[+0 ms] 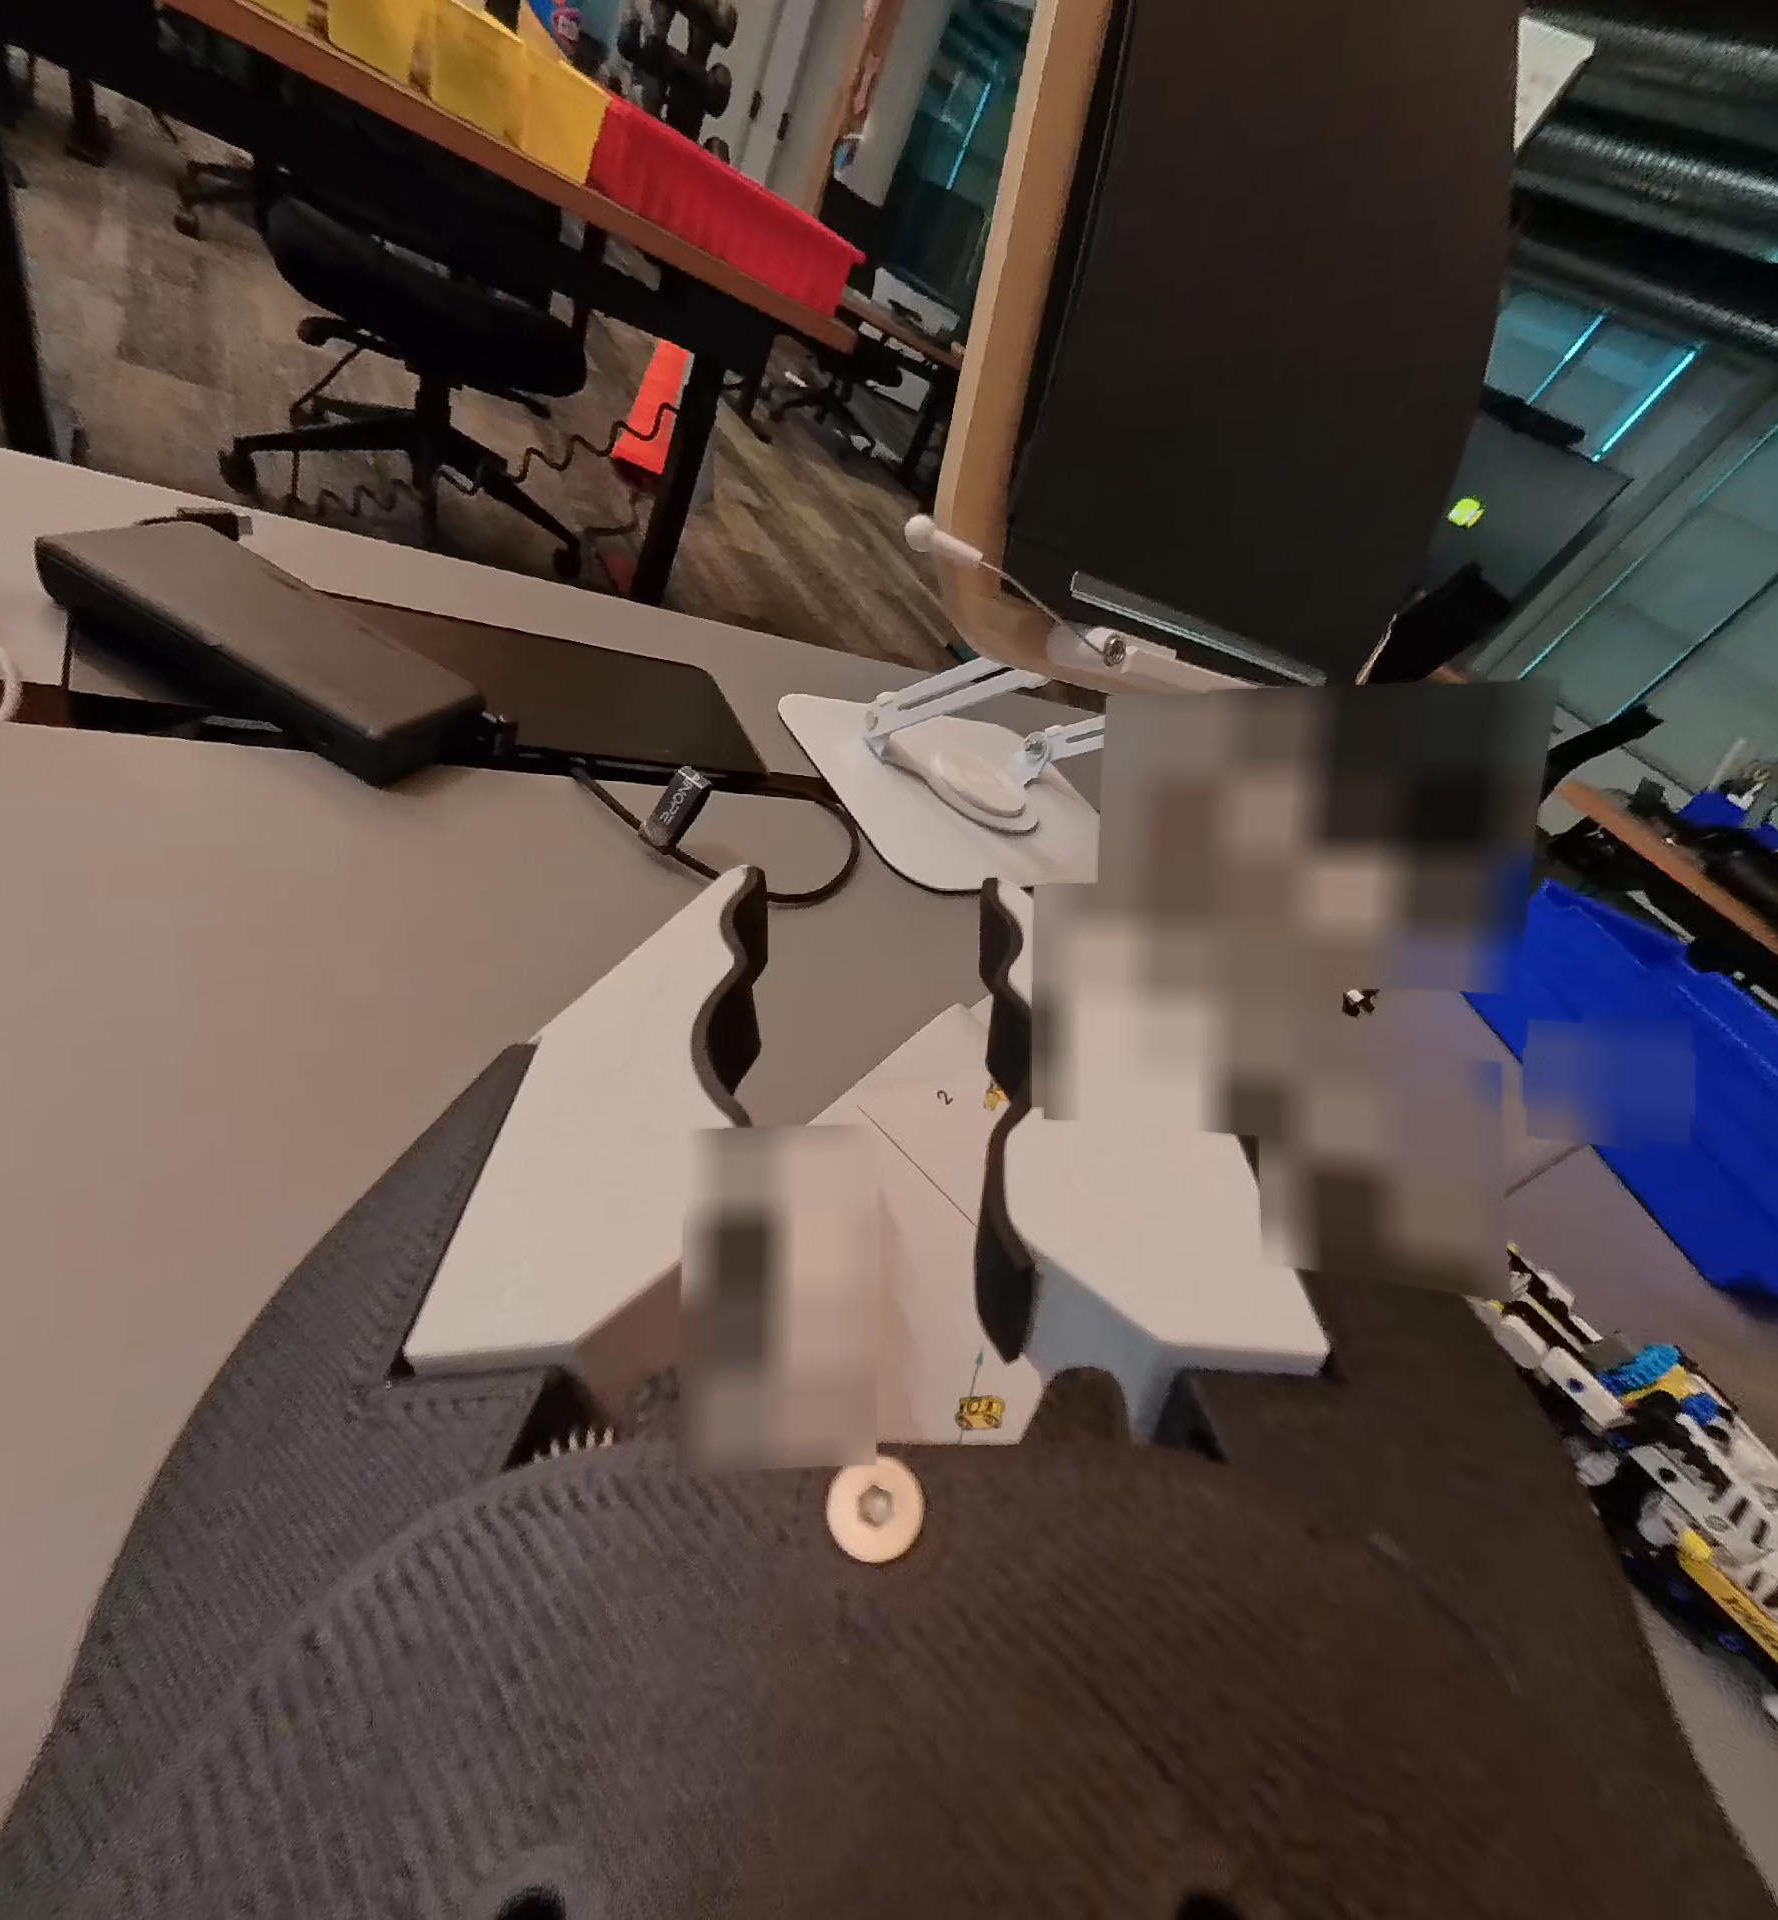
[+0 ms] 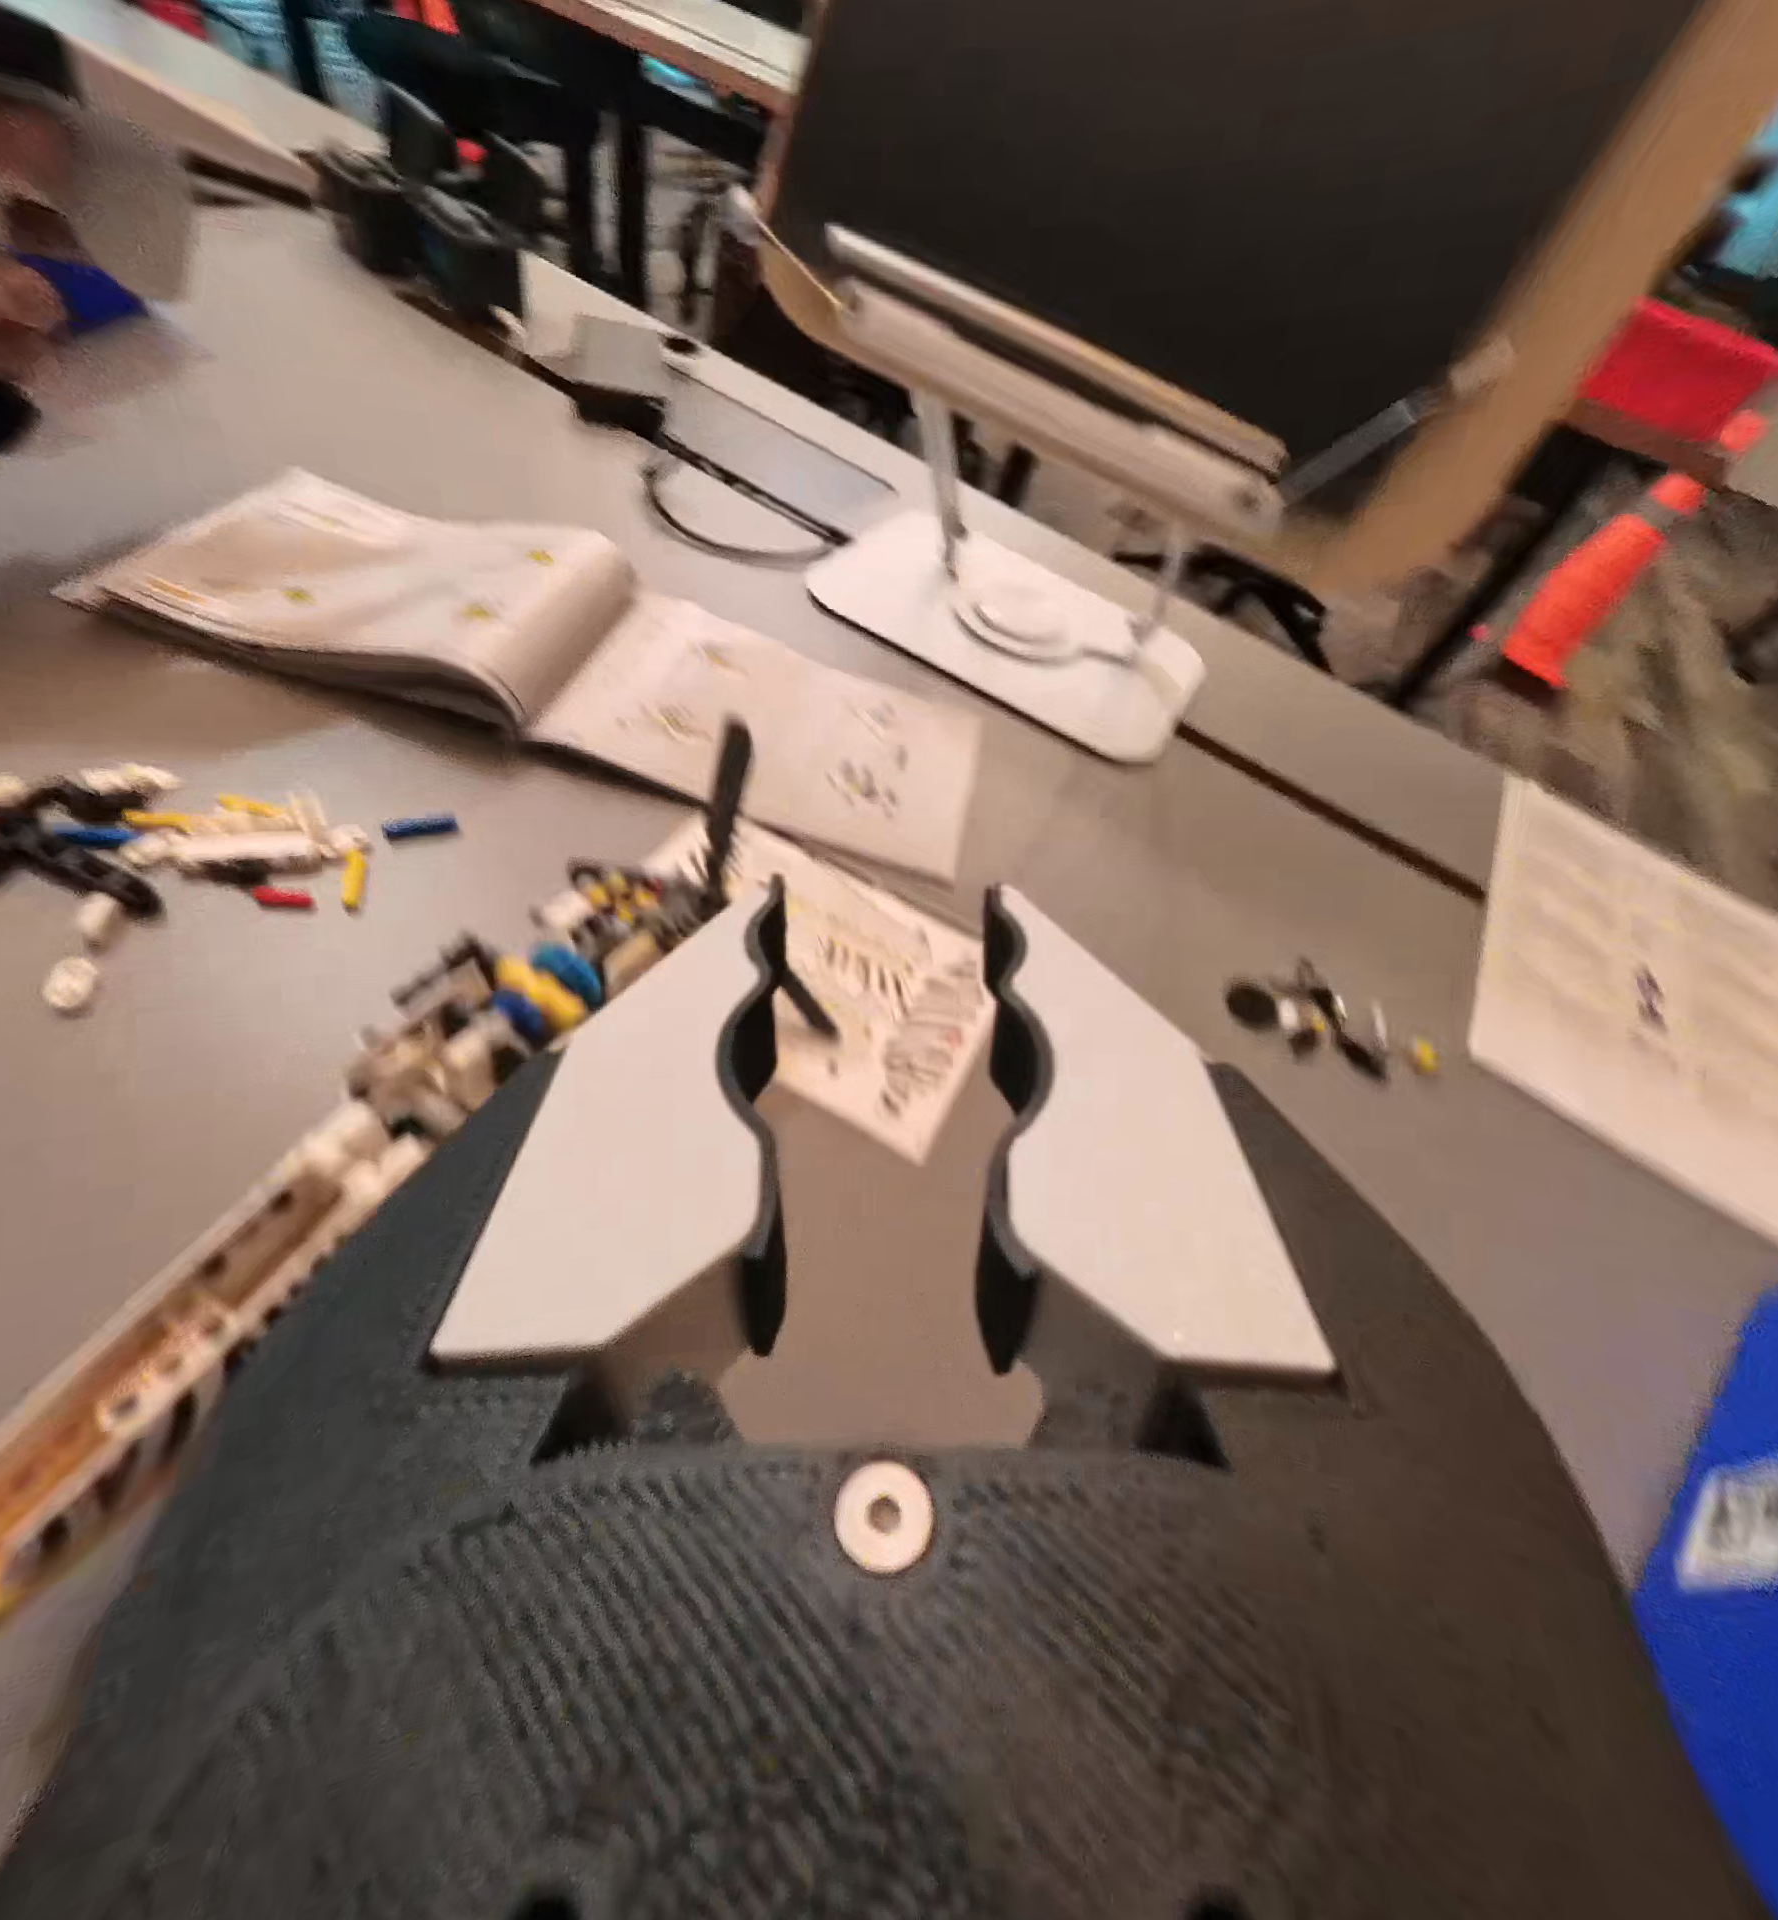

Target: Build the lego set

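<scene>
In the right wrist view a long white, yellow and blue lego model (image 2: 241, 1247) lies on the grey table, its near end hidden behind my right gripper (image 2: 885, 914). That gripper is open and empty, above a printed sheet (image 2: 895, 997). Loose lego pieces (image 2: 137, 842) lie far left, and a few small ones (image 2: 1311, 1013) lie to the right. An open instruction booklet (image 2: 552, 644) lies beyond. My left gripper (image 1: 869, 935) is open and empty over a booklet page (image 1: 926, 1195). The model (image 1: 1674, 1475) shows at its lower right.
A dark screen on a white stand (image 2: 1020, 623) rises at the table's back; it also shows in the left wrist view (image 1: 958, 800). A blue bin (image 1: 1643, 1039) sits at the right, a black flat device (image 1: 261, 644) with cables at the left. A paper sheet (image 2: 1674, 1018) lies right. The gap from one gripper's tips to the other's is roughly 40 centimeters. The black flat device (image 1: 261, 644) sits 25 centimeters or so from the ends of my left fingers. My right wrist view (image 2: 602, 356) looks at it from another angle.
</scene>
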The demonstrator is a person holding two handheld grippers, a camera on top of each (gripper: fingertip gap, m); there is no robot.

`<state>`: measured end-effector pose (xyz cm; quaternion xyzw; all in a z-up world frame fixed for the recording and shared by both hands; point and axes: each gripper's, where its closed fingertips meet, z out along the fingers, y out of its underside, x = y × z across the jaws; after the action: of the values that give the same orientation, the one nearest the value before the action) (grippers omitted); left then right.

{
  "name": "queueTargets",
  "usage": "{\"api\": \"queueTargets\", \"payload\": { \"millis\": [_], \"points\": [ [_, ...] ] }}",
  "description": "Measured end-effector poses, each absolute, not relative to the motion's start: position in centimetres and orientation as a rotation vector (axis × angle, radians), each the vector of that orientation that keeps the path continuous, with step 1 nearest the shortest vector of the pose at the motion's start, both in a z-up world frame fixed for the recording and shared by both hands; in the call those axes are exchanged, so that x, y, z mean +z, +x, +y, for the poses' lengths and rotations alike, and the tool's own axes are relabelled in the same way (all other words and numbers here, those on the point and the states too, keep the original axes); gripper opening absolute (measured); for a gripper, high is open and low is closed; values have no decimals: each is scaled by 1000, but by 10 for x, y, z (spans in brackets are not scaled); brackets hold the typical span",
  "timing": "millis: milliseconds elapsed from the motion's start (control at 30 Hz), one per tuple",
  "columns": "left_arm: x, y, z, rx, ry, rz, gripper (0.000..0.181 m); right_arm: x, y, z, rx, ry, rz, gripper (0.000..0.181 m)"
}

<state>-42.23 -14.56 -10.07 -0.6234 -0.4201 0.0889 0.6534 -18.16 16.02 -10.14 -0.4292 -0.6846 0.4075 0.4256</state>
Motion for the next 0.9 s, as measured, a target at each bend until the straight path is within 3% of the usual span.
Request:
{"api": "queueTargets", "payload": {
  "millis": [233, 333, 467, 600, 667, 900],
  "points": [
    [-109, -424, -141, 316, -1486, -940, 35, -148, -145, 159, 1146, -1099, -1597, 56],
    [-112, -425, -140, 274, -1472, -948, 35, -146, -150, 152, 1130, -1008, -1616, 46],
    [-128, -430, -140, 253, -1486, -986, 34, -153, -150, 127, 1165, -861, -1765, 14],
    [-135, -430, -134, 267, -1514, -983, 29, -152, -148, 125, 1133, -820, -1754, 4],
    [-139, -424, -130, 236, -1565, -965, 7, -152, -149, 124, 1128, -813, -1757, 2],
    [-138, -424, -131, 205, -1544, -962, 1, -151, -149, 126, 1155, -832, -1759, 1]
  ]
}}
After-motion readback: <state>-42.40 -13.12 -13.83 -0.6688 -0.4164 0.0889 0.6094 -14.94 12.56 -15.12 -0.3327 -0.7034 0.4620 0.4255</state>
